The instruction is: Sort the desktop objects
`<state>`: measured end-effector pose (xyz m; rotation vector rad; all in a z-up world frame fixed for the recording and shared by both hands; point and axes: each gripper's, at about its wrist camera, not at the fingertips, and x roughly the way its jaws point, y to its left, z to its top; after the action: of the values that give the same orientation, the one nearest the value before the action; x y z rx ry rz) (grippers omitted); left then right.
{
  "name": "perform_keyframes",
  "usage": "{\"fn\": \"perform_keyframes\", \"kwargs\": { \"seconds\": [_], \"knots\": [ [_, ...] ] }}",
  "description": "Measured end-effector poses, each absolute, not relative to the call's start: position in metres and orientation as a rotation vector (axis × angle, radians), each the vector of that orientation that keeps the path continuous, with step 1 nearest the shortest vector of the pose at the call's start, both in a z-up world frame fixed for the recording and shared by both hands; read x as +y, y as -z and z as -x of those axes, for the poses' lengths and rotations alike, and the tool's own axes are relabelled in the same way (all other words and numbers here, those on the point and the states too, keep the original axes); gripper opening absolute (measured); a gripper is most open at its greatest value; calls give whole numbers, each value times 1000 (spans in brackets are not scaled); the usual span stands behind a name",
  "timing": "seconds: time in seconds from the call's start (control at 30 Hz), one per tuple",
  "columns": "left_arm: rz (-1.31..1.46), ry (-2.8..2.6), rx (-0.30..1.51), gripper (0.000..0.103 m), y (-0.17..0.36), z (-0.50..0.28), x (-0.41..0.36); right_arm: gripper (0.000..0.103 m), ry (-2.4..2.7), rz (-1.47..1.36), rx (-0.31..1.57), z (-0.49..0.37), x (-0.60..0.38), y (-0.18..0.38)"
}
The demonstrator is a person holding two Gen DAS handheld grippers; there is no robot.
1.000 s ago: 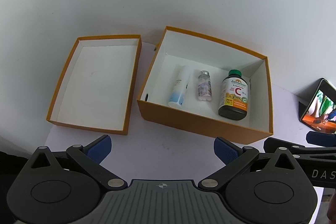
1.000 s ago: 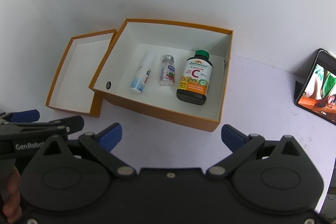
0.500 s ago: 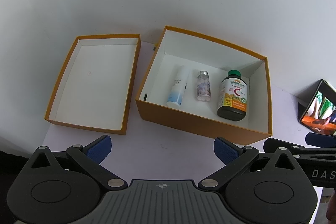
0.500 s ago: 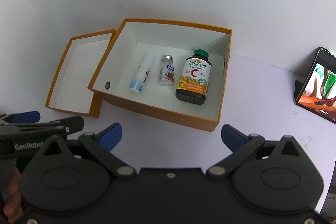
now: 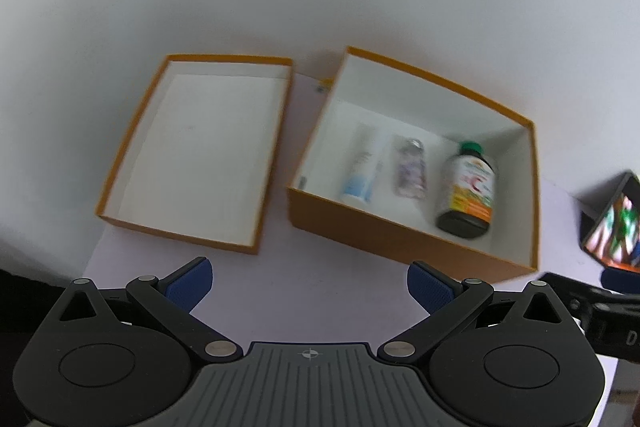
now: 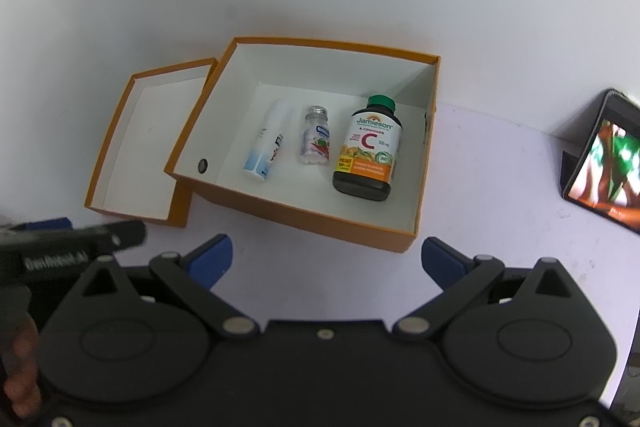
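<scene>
Sorting appears nearly complete: three containers are stowed in the orange box point(image 6: 304, 219); the lid point(image 5: 192, 155) remains off; both claws, left claw point(image 5: 310, 287) and right claw point(image 6: 326, 259), are spread wide, empty.

Black linkage grippers point(image 6: 324, 255) w/ blue pads point(image 6: 212, 257), silver pivot screws.

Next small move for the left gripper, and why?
Probably ease the left gripper, open and empty, toward the lid beside the box: the tube, small bottle and vitamin bottle already lie inside.
</scene>
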<state>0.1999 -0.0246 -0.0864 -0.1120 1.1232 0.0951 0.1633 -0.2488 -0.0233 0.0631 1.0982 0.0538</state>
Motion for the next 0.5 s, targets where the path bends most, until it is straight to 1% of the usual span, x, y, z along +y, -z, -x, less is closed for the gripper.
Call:
{"fn": "perform_keyframes", "kwargs": {
  "seconds": [0.13,0.17,0.2,0.23,0.3,0.4,0.47,0.5],
  "knots": [
    [153,-135,1082,103,88,-194,12,102,-116,54,982,-165,-225,21],
    [158,-140,1068,103,88,-192,20,102,-188,103,903,-165,-213,23],
    [157,-145,1051,103,89,-189,30,102,-205,116,893,-166,-211,23],
    [149,-151,1027,103,91,-184,40,102,-323,234,845,-168,-190,28],
    [137,-167,1008,103,93,-177,57,102,-374,348,816,-172,-161,34],
    [136,-217,1006,103,98,-163,88,101,-501,406,798,-181,-114,46],
    [153,-250,1002,103,101,-155,106,97,-584,451,802,-186,-86,55],
    [163,-261,999,103,102,-152,114,88,-626,473,804,-189,-71,60]
  ]
}}
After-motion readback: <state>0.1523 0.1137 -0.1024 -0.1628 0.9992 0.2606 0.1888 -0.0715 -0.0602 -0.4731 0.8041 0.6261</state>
